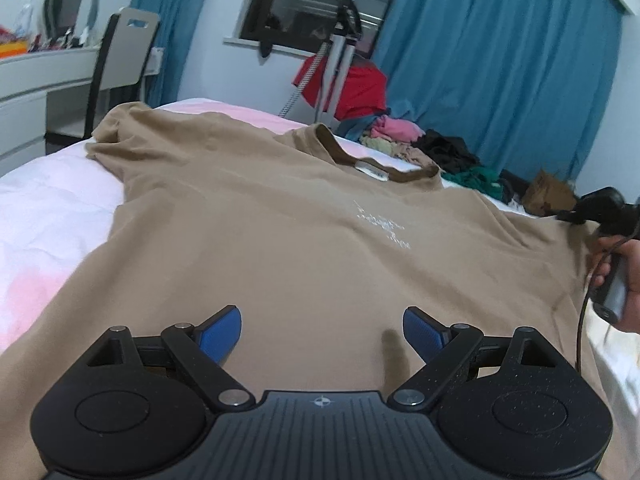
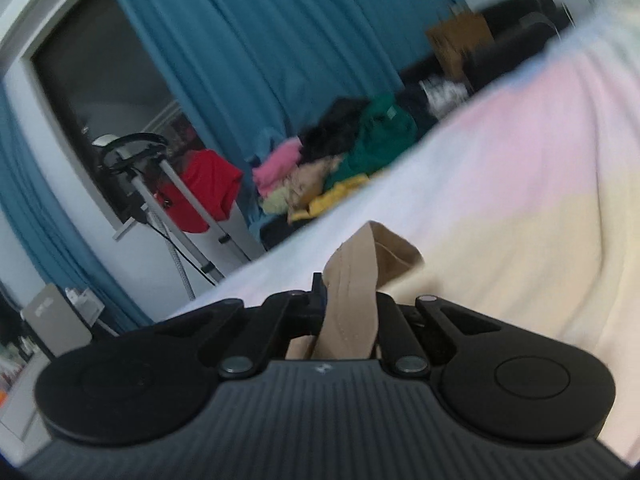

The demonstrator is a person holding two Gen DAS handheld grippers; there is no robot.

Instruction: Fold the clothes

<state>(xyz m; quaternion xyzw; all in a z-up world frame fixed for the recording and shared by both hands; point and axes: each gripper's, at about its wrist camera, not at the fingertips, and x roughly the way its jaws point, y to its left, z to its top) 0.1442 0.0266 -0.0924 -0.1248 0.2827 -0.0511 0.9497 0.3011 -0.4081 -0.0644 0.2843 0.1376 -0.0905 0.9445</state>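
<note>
A tan T-shirt (image 1: pixel 280 232) lies spread face up on the bed, its dark collar (image 1: pixel 372 160) toward the far side. My left gripper (image 1: pixel 322 332) hovers open over the shirt's lower part, blue pads wide apart, nothing between them. The right gripper (image 1: pixel 588 216) shows at the right edge of the left wrist view, held in a hand (image 1: pixel 632 280), at the shirt's right sleeve. In the right wrist view my right gripper (image 2: pixel 348 292) is shut on a fold of the tan shirt's sleeve hem (image 2: pixel 356 276), which sticks up between the fingers.
The bed (image 1: pixel 48 200) has a white and pink sheet. A pile of mixed clothes (image 1: pixel 424 140) sits at the far right edge. Beyond stand a tripod (image 1: pixel 340 52), a red garment (image 1: pixel 360 84), blue curtains (image 1: pixel 500 60), and a chair (image 1: pixel 120 56) with a white desk at left.
</note>
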